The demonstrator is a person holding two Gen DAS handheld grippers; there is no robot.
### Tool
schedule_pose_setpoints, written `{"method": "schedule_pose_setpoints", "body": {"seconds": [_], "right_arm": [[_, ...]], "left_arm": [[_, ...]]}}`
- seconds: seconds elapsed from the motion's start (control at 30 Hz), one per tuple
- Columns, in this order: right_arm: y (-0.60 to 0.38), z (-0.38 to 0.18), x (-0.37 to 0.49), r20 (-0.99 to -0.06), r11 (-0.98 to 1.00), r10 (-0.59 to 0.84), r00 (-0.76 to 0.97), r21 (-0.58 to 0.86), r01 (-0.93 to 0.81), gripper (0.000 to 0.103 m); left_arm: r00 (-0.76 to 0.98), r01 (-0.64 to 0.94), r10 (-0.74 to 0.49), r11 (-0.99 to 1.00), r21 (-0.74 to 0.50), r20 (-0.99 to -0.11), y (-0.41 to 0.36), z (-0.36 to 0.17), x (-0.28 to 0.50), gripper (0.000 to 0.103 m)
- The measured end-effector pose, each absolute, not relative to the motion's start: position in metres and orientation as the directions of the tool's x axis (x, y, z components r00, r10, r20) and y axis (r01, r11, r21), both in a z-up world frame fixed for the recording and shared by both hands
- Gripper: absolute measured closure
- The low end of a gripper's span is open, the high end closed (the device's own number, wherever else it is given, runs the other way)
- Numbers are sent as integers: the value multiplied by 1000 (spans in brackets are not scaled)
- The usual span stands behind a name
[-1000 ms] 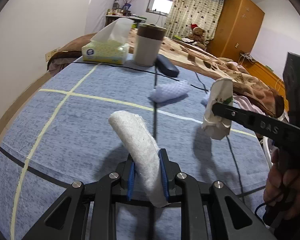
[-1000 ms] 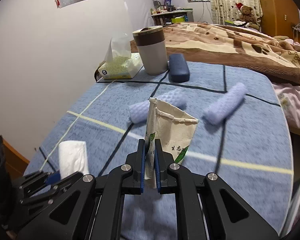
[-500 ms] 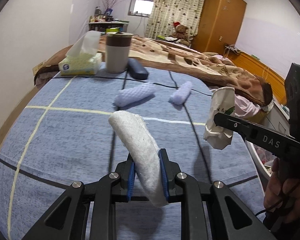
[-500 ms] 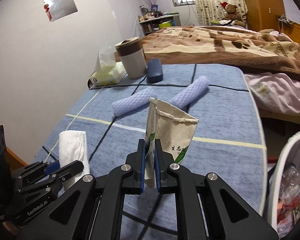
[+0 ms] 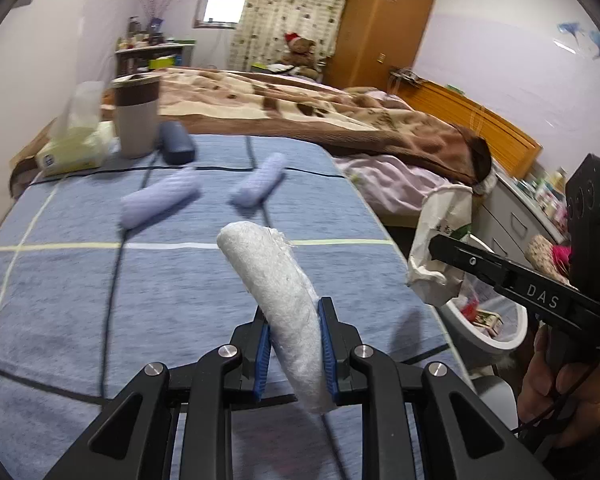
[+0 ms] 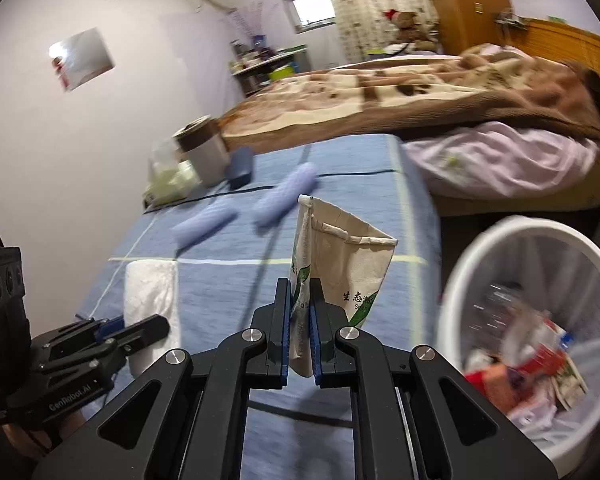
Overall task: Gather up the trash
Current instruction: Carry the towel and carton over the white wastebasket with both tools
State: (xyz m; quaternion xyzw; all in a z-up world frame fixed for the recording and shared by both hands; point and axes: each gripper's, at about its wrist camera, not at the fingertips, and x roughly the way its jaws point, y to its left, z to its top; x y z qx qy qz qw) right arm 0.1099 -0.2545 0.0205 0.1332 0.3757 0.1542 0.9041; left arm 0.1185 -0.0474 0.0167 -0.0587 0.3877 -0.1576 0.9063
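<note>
My left gripper point(image 5: 294, 328) is shut on a white rolled paper towel point(image 5: 276, 284) and holds it above the blue cloth; it also shows in the right wrist view point(image 6: 150, 292). My right gripper point(image 6: 300, 316) is shut on a crumpled white paper cup with green print point(image 6: 340, 264), held up near the table's right edge; the cup also shows in the left wrist view point(image 5: 444, 236). A white waste basket point(image 6: 480, 252) with several pieces of trash inside stands on the floor at the right, just right of the cup.
On the blue cloth point(image 5: 80, 280) lie two rolled lilac towels point(image 5: 160, 202) point(image 5: 258, 188). At the back stand a tissue box point(image 5: 74, 148), a lidded cup point(image 5: 136, 118) and a dark case point(image 5: 175, 147). A bed point(image 6: 420, 92) lies beyond.
Both grippers have swung to the right with their loads. The waste basket has come fully into the right wrist view and the cup now hangs close to its rim.
</note>
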Motion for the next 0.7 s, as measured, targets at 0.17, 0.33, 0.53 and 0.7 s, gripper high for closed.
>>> {"method": "schedule_pose_setpoints", "body": {"seconds": [0.17, 0.33, 0.53, 0.7], "right_arm": [[-300, 12, 97, -651, 927, 305, 695, 369, -61, 95], [-337, 4, 86, -665, 924, 238, 708, 380, 46, 95], [-372, -2, 76, -682, 916, 175, 711, 378, 137, 95], [-387, -10, 76, -702, 908, 157, 694, 379, 178, 93]], "left_arm": [[613, 320, -387, 919, -231, -689, -85, 17, 122, 80], [571, 419, -450, 879, -228, -687, -132, 20, 126, 80], [505, 511, -516, 825, -242, -692, -184, 15, 135, 80], [447, 572, -557, 780, -256, -700, -224, 9, 142, 80]]}}
